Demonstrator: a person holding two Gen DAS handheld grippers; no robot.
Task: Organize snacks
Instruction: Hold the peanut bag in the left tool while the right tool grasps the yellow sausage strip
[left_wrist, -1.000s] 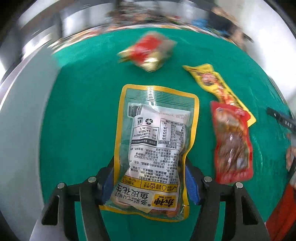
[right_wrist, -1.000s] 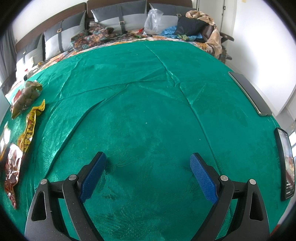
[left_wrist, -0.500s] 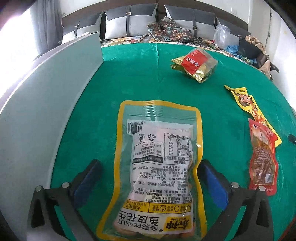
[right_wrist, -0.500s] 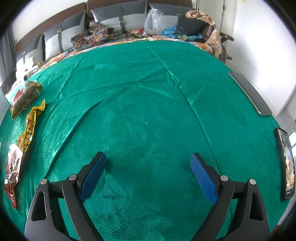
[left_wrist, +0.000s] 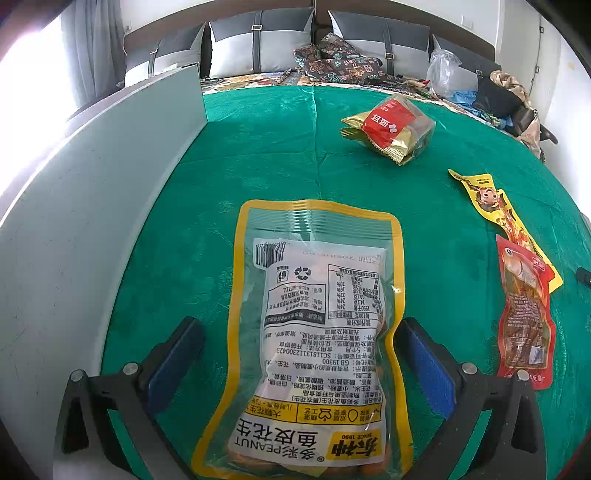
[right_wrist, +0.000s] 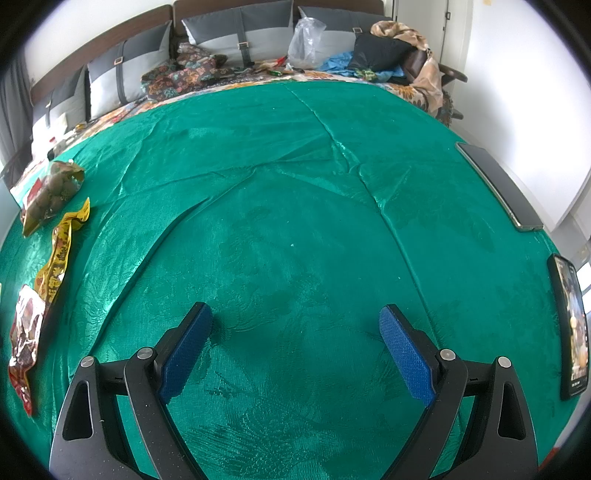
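step: peanut bag (left_wrist: 317, 332) released | left gripper (left_wrist: 295, 354) jaws wide, bag untouched between | right gripper (right_wrist: 295, 350) wide, empty | advice: left to be lifted straight, bag not dragged

Four snack packs lying on the green cloth, as I see them.

Nearest me, the peanut bag (left_wrist: 317, 332) lies flat, back side up, yellow-bordered and clear, its printed label upside down to my view. Farther off to the right sits a puffy red-and-gold pack (left_wrist: 389, 127). At the right edge, a long yellow pouch (left_wrist: 491, 203) lies flat, its near end tucked under the red fish pouch (left_wrist: 524, 314), which overlaps it.
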